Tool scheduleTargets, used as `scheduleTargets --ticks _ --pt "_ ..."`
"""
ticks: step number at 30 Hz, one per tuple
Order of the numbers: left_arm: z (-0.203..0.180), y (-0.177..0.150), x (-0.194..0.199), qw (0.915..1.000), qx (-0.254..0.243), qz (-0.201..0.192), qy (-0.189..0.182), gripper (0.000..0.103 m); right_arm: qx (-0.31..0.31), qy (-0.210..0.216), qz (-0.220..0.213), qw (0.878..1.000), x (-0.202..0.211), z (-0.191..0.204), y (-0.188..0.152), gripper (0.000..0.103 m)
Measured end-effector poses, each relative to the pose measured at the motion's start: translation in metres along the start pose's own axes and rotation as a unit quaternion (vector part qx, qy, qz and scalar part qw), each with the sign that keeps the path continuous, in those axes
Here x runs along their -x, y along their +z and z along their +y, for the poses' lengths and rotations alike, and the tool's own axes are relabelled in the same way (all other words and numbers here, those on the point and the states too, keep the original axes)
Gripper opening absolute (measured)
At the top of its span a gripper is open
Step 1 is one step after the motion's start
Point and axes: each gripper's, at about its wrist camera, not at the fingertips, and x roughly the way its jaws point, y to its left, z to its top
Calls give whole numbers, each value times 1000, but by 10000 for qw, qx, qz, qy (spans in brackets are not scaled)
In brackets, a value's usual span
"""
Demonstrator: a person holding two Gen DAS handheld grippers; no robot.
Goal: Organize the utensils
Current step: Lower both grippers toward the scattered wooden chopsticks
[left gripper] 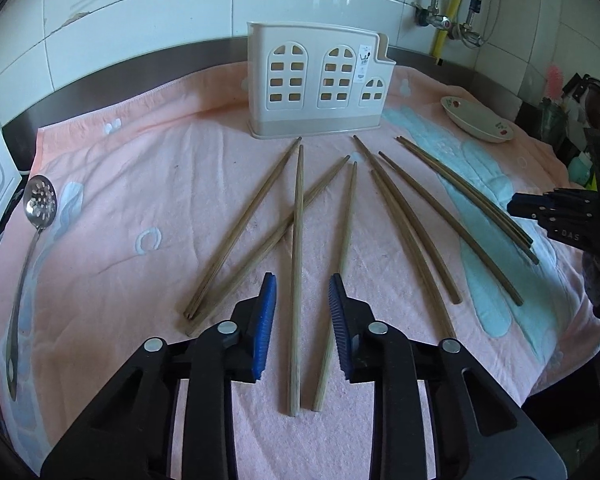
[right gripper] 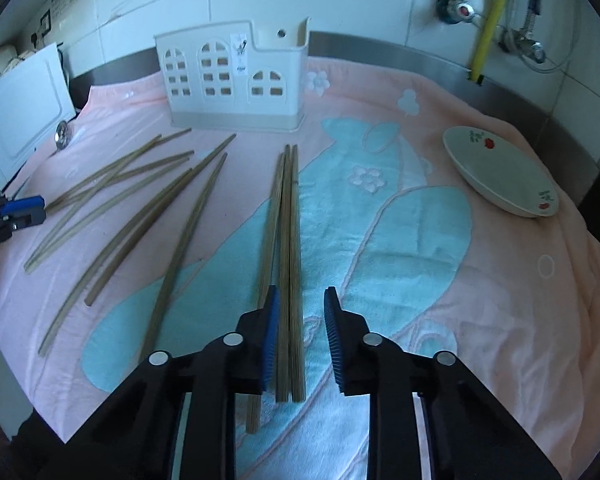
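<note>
Several long wooden chopsticks (left gripper: 404, 216) lie fanned out on a pink towel (left gripper: 120, 184). A beige utensil holder (left gripper: 318, 80) with window cut-outs stands behind them; it also shows in the right wrist view (right gripper: 230, 80). My left gripper (left gripper: 302, 284) is open, low over the towel, with one chopstick (left gripper: 297, 260) lying between its jaws and another beside it. My right gripper (right gripper: 302, 294) is open over a tight bundle of chopsticks (right gripper: 288, 240), which runs between the jaws close to the left pad. The other chopsticks (right gripper: 140, 200) lie to its left.
A slotted metal spoon (left gripper: 40, 200) lies at the towel's left edge. A white oval dish (left gripper: 478, 120) with red flowers sits at the right, also in the right wrist view (right gripper: 500, 168). A white appliance (right gripper: 20, 108) stands at the left. A tiled wall with pipes is behind.
</note>
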Motion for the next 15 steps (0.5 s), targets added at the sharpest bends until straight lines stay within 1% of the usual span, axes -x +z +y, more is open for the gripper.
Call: scheduleTargets --ticks 6,15 --pt "2 1 -5 10000 18 73 -36 26 71 32 127 9999 -13 -1 0 13" --pt "6 0 -11 9999 50 141 -57 26 324 -169 116 9993 -16 3 1 13"
